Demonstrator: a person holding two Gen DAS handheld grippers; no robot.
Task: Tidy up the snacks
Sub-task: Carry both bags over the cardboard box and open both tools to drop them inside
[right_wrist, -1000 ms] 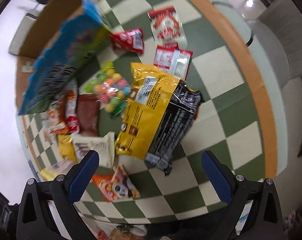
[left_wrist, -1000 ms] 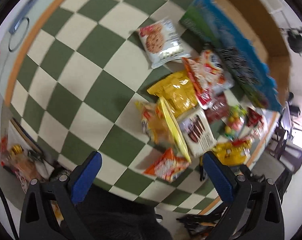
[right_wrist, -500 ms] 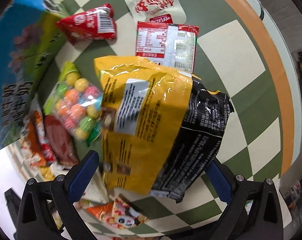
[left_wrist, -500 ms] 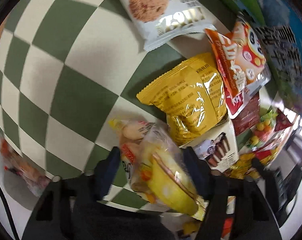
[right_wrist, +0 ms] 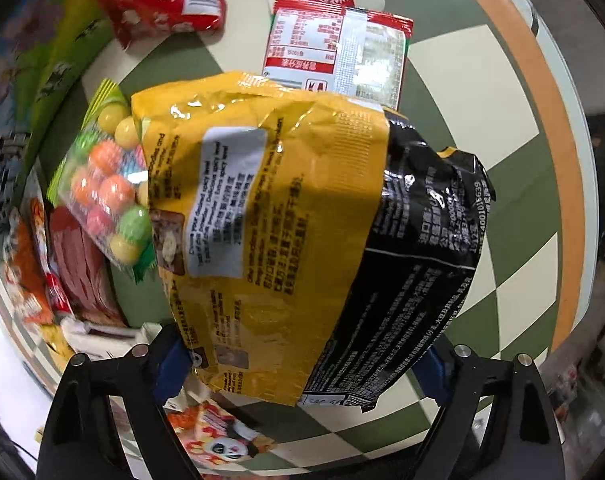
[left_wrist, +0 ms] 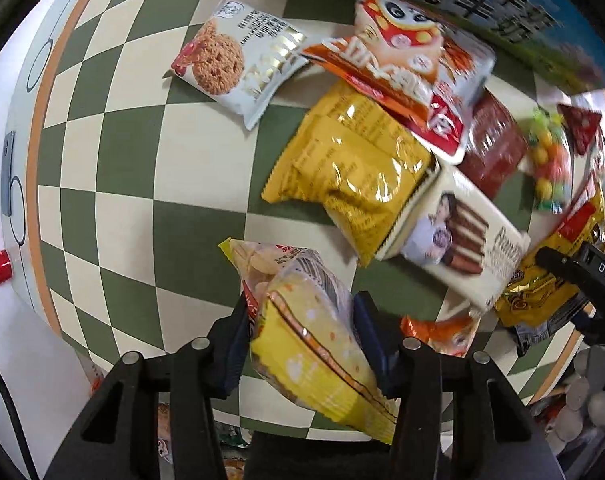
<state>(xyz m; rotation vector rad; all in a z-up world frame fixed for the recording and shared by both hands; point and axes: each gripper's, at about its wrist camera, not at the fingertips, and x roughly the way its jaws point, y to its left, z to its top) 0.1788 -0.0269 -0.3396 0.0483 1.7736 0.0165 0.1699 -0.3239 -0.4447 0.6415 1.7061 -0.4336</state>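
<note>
My left gripper (left_wrist: 302, 332) is shut on a clear-and-yellow snack bag (left_wrist: 306, 320) and holds it just above the checkered tablecloth (left_wrist: 142, 152). My right gripper (right_wrist: 302, 360) has its jaws wide apart around the near end of a big yellow-and-black bag (right_wrist: 294, 232); whether the pads (right_wrist: 170, 364) press it I cannot tell. That bag also shows in the left wrist view (left_wrist: 542, 296) with the right gripper on it. A pile of snacks lies between: a yellow pouch (left_wrist: 354, 168), a wafer box (left_wrist: 454, 236), a cookie pack (left_wrist: 238, 60).
A blue-green carton (left_wrist: 462, 4) lies along the far side. Coloured candy balls (right_wrist: 102, 192), a red pack (right_wrist: 162, 4), a red-and-white sachet (right_wrist: 342, 44) and a panda pack (right_wrist: 218, 436) surround the big bag. The table's orange rim (right_wrist: 558, 128) is close on the right.
My left gripper came down, closed on the clear-and-yellow bag and pulled it back from the pile. My right gripper moved in until the yellow-and-black bag sits between its jaws.
</note>
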